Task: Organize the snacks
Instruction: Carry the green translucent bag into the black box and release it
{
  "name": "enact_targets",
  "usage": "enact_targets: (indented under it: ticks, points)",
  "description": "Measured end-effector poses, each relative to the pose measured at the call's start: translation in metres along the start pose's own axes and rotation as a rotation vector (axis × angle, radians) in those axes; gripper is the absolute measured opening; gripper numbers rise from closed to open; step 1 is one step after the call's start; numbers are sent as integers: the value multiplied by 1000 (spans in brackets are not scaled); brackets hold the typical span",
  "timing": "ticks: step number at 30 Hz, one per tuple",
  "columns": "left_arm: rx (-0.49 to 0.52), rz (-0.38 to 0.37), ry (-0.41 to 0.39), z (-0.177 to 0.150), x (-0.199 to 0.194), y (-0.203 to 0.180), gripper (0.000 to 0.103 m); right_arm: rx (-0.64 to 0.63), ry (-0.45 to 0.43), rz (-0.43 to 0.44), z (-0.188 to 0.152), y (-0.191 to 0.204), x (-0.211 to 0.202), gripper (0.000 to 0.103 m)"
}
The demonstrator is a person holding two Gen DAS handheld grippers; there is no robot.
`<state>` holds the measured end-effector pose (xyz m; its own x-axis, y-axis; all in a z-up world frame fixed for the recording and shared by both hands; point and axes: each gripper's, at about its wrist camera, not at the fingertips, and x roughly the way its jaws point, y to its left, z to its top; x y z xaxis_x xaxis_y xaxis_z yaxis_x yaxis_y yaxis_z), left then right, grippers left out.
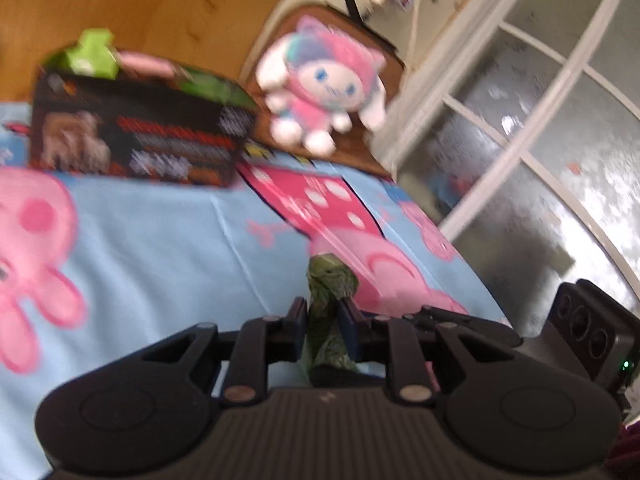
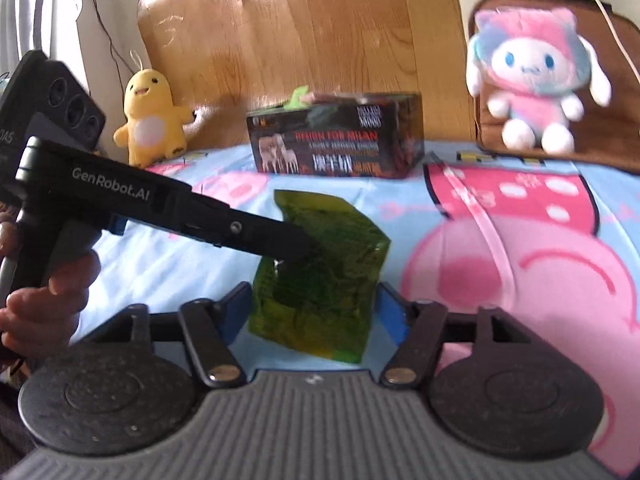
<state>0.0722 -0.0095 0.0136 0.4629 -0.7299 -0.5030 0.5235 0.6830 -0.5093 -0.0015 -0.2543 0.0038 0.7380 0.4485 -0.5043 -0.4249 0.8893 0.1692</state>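
A green snack packet (image 2: pixel 320 280) hangs above the blue cartoon bedsheet (image 2: pixel 160 256). My left gripper (image 2: pixel 296 250) comes in from the left and is shut on the packet's upper left part; in the left wrist view the packet (image 1: pixel 326 300) is pinched between the fingers (image 1: pixel 298 316). My right gripper (image 2: pixel 316 304) is open, its blue-padded fingers (image 2: pixel 390 312) on either side of the packet's lower part with gaps. A black box (image 2: pixel 336 140) with several snack packets sticking out stands further back; it also shows in the left wrist view (image 1: pixel 136 128).
A yellow chick plush (image 2: pixel 150 120) stands at the back left by the wooden headboard (image 2: pixel 320 28). A pink and white plush (image 2: pixel 532 76) leans on a brown cushion (image 2: pixel 616 92) at the back right. A frosted window (image 1: pixel 540 140) is to the right.
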Motion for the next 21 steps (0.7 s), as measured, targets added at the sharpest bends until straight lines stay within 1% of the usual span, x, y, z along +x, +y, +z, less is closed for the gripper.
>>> enact_targets:
  ticks: [1, 4, 7, 9, 11, 13, 14, 15, 16, 17, 18, 19, 21]
  points:
    - [0, 10, -21, 7, -6, 3, 18, -2, -17, 2, 7, 1, 3, 56]
    - [5, 24, -85, 35, -21, 10, 19, -31, -90, 1, 34, 7, 15, 56]
    - [30, 55, -162, 73, -32, 14, 19, -78, -167, -12, 69, 13, 32, 56]
    - [53, 83, -204, 98, -33, 18, 19, -93, -214, -26, 94, 11, 46, 56]
    - [55, 110, -234, 122, -27, 28, 20, -86, -233, -32, 117, 6, 65, 56]
    - [42, 150, -251, 142, -16, 42, 24, -93, -236, -52, 134, 0, 88, 56]
    - [29, 171, -248, 150, -7, 51, 23, -100, -231, -70, 139, -2, 100, 56]
    - [11, 198, -241, 155, 2, 62, 24, -107, -214, -84, 141, -4, 113, 56]
    - [-9, 241, -228, 158, 13, 73, 24, -113, -187, -94, 142, -7, 126, 56]
    - [-26, 288, -204, 158, 25, 83, 25, -119, -149, -98, 142, -9, 140, 56]
    - [-43, 329, -181, 157, 34, 93, 27, -118, -118, -103, 139, -11, 150, 56]
    - [-57, 353, -173, 154, 39, 100, 27, -114, -106, -108, 134, -14, 156, 57]
    - [-72, 330, -182, 149, 38, 103, 29, -100, -124, -114, 126, -17, 152, 57]
